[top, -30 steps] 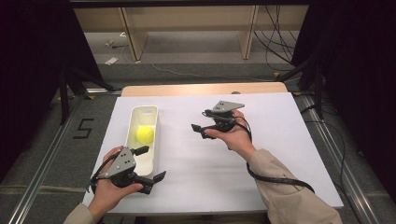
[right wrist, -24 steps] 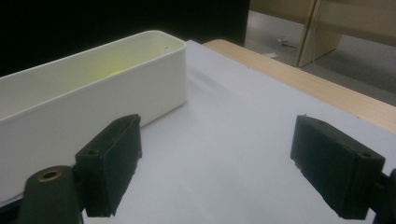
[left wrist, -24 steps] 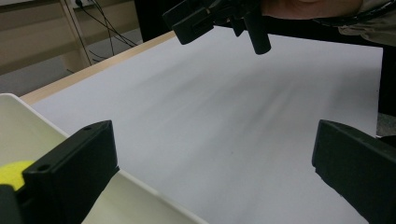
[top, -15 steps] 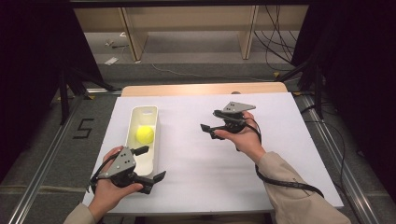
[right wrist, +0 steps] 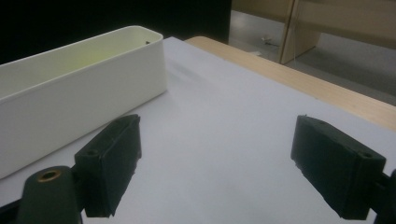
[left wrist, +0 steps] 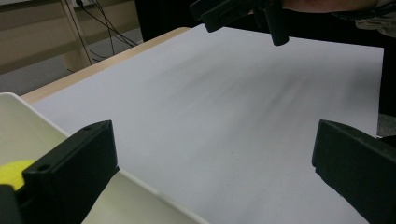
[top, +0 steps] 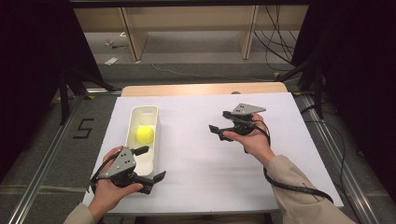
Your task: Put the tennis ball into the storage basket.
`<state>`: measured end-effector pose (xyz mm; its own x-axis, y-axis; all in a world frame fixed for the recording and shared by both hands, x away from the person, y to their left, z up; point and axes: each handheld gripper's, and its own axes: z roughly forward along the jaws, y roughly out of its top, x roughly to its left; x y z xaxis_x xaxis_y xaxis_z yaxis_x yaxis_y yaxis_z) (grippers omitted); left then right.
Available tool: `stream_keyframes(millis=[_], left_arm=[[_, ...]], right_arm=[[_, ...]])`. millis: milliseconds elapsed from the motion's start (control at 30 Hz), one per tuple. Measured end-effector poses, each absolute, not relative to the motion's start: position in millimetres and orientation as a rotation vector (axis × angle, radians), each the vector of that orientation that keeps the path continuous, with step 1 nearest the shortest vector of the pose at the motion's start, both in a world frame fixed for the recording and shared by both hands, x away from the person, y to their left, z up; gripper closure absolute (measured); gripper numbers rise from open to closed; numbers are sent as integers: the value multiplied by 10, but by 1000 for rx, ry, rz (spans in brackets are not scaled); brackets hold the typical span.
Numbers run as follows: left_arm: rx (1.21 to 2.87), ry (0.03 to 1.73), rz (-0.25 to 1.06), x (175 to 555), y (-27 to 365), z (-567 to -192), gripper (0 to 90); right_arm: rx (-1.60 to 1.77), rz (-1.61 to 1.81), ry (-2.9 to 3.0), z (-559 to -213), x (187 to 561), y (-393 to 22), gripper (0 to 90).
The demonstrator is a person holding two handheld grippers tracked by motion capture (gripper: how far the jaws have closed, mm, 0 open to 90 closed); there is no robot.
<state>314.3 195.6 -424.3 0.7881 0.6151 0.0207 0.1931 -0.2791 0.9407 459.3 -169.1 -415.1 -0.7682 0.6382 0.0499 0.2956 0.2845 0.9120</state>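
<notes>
A long white tray lies on the left of the white table cover, with a yellow ball in its middle. My left gripper rests open at the tray's near end with nothing between its jaws. In the left gripper view the left gripper spans the tray's rim, and the ball peeks out beside the left jaw. My right gripper hovers open right of the tray, pointing towards it. The right gripper is empty, with the tray ahead on its left.
A strip of wooden tabletop shows past the cover's far edge. Metal rails run along both sides of the table. Cables lie on the floor behind. The right gripper hangs at the top of the left gripper view.
My right gripper has drifted rightwards, away from the tray, still open. The left gripper, tray and ball have stayed where they were.
</notes>
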Motion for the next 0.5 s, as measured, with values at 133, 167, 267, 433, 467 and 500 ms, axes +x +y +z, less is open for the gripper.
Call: stream_keyframes(millis=[133,167,267,433,467,500], left_arm=[[1844,618,465,3143,1954,-4243,0],[1844,618,465,3143,1954,-4243,0],[1845,619,465,3144,1954,-4244,0],[1845,619,465,3144,1953,-4244,0],[1845,619,465,3144,1953,-4244,0],[1844,619,465,3143,1953,-4244,0]], right_arm=[[859,1471,2225,-4151,4568,-1757,170],[861,1467,2224,-4152,4559,-1773,170],[867,1459,2225,-4160,4534,-1816,170],[875,1454,2216,-4170,4499,-1888,170],[879,1451,2215,-4170,4493,-1901,170],[880,1450,2214,-4170,4487,-1918,170]])
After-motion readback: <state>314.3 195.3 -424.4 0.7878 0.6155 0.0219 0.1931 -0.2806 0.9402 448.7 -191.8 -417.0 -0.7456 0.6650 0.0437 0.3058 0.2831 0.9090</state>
